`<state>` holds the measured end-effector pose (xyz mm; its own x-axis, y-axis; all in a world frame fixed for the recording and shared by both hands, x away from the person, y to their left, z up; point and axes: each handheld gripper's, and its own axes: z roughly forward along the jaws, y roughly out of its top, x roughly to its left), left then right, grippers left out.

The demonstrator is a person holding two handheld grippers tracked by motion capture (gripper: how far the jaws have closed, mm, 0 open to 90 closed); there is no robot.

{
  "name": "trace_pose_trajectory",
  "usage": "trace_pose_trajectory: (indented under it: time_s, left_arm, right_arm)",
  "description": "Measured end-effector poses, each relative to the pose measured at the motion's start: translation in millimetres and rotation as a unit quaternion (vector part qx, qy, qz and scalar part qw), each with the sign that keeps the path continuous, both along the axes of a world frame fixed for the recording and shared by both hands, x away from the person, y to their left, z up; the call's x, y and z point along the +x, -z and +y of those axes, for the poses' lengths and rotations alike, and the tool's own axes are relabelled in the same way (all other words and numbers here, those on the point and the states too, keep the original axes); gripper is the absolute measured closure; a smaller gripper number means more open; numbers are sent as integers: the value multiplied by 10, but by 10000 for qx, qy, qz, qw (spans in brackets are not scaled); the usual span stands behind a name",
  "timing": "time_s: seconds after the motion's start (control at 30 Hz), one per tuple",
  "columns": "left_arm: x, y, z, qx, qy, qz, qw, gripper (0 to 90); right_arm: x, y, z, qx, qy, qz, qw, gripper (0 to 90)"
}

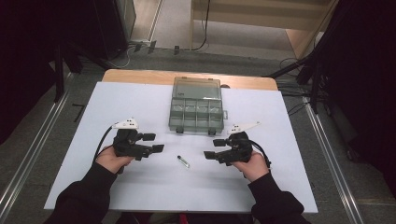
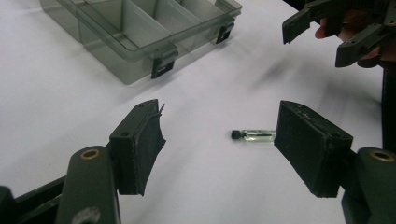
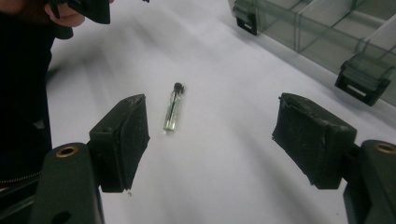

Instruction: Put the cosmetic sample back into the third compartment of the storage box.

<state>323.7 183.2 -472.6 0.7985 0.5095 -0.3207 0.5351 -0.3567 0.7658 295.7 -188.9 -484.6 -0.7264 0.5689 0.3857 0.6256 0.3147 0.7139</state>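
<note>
The white table (image 1: 140,186) carries everything here, and the largest thing on it is a smoky translucent compartment box (image 1: 196,112) with its lid laid open at the far side, its dividers forming a row of empty-looking cells and two dark latches on the near wall; it looks like stiff, light plastic. Nearer the person, the left hand-held gripper (image 1: 152,143) and the right hand-held gripper (image 1: 214,149) face each other across a bare patch, each with its jaws spread wide and nothing between them. Between the two, lying flat on the table just in front of the box, is a small clear glass vial (image 3: 172,110) with a black cap at one end, also seen in the left gripper view (image 2: 254,135). It will likely be very light, rigid, smooth and prone to roll or squirt out of the pads, and being thin glass it calls for a gentle squeeze. The best hold is probably across the middle of its barrel, pads square to its long axis, not on the cap. No brand, label or legible writing can be made out on the vial, box or grippers.
</note>
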Motion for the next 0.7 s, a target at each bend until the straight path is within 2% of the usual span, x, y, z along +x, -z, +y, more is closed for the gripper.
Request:
trace_pose_trajectory:
  time_s: [0.07,0.33,0.7]
  left_arm:
    - [-36,8,7,20,-4,-15,10000,313]
    - [-178,45,44,114,42,-21,9999,313]
    - [-285,79,114,100,7,-2,9999,313]
  right_arm:
    - [-18,3,7,-57,-52,-17,10000,269]
    - [-89,30,-9,-37,-168,19,9998,270]
    - [-143,36,7,-110,-338,-45,9994,269]
